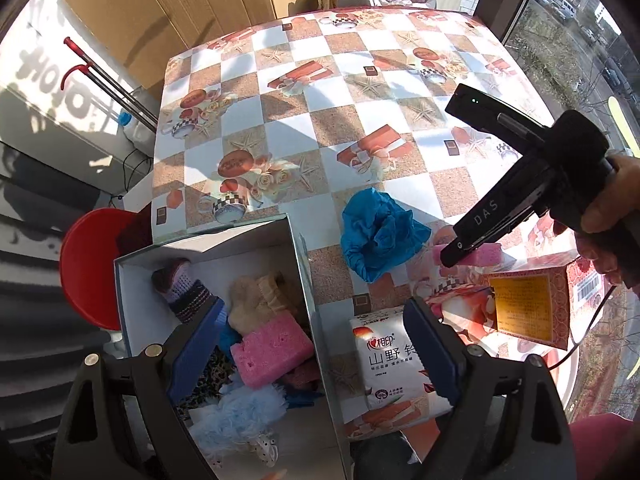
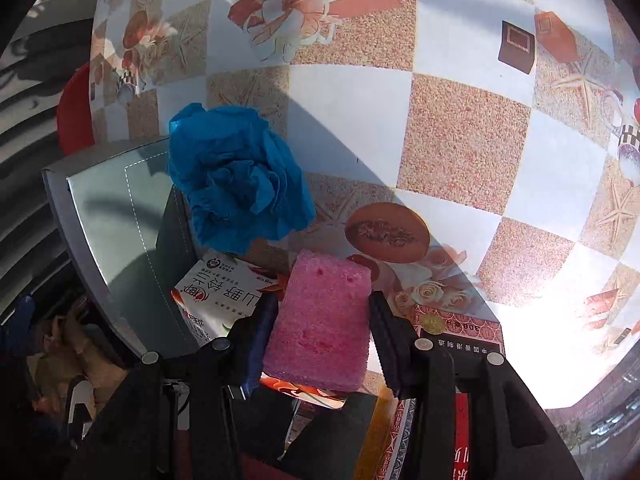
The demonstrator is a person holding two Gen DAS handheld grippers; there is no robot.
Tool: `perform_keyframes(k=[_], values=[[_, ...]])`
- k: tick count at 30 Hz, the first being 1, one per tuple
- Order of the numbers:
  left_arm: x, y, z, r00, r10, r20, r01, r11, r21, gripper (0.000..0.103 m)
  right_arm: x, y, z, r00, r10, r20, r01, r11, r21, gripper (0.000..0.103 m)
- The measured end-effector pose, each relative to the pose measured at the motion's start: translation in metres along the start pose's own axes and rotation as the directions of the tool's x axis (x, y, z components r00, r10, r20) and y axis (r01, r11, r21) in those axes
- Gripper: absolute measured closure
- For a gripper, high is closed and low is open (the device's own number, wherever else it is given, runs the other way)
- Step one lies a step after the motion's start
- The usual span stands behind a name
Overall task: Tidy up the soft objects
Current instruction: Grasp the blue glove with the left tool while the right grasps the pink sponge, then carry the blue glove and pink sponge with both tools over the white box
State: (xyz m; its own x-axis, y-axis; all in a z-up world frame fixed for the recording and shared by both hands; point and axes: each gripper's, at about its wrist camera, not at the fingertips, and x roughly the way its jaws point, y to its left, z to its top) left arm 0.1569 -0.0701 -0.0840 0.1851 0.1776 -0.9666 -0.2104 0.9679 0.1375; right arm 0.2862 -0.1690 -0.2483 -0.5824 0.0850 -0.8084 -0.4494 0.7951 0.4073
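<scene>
My right gripper (image 2: 320,312) is shut on a pink sponge (image 2: 320,320); in the left wrist view the gripper (image 1: 452,256) holds that sponge (image 1: 486,256) just above the table. A crumpled blue cloth (image 1: 378,232) lies on the table beside the box, also in the right wrist view (image 2: 240,184). My left gripper (image 1: 312,344) is open and empty over the right wall of the open box (image 1: 304,280). The box holds a second pink sponge (image 1: 272,350), a beige plush (image 1: 260,296), a knitted sock (image 1: 180,284) and a fluffy light-blue item (image 1: 244,412).
A white snack packet (image 1: 392,364) lies right of the box, also in the right wrist view (image 2: 216,296). A red and yellow carton (image 1: 528,304) lies further right. The checkered tablecloth (image 1: 320,92) stretches away. A red stool (image 1: 88,256) stands left of the table.
</scene>
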Motion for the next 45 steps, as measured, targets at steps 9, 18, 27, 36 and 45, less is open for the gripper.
perform_keyframes(k=[9,18,27,36,45], values=[[0.083,-0.071,0.064,0.995,0.047,-0.088,-0.03,0.981,0.189,0.011,-0.092,-0.062,-0.043,0.944,0.09,0.318,-0.139,0.981,0.134,0.055],[0.166,-0.082,0.068,0.955,0.071,-0.29,-0.023,0.986,0.165,0.011,-0.12,-0.086,-0.088,0.861,0.205,0.465,-0.307,0.939,0.153,0.054],[0.152,-0.076,0.057,0.961,-0.003,-0.277,0.045,0.988,0.145,0.069,-0.122,-0.072,-0.114,0.821,0.165,0.546,-0.279,0.951,0.131,0.054],[0.045,-0.056,0.024,0.992,-0.127,-0.025,0.129,0.989,0.07,0.069,-0.135,-0.025,-0.126,0.799,0.119,0.59,-0.171,0.985,0.032,0.054],[-0.027,-0.015,-0.034,0.992,-0.082,0.097,0.082,0.997,0.002,0.069,-0.114,0.042,-0.137,0.819,0.147,0.555,-0.137,0.989,-0.059,0.054]])
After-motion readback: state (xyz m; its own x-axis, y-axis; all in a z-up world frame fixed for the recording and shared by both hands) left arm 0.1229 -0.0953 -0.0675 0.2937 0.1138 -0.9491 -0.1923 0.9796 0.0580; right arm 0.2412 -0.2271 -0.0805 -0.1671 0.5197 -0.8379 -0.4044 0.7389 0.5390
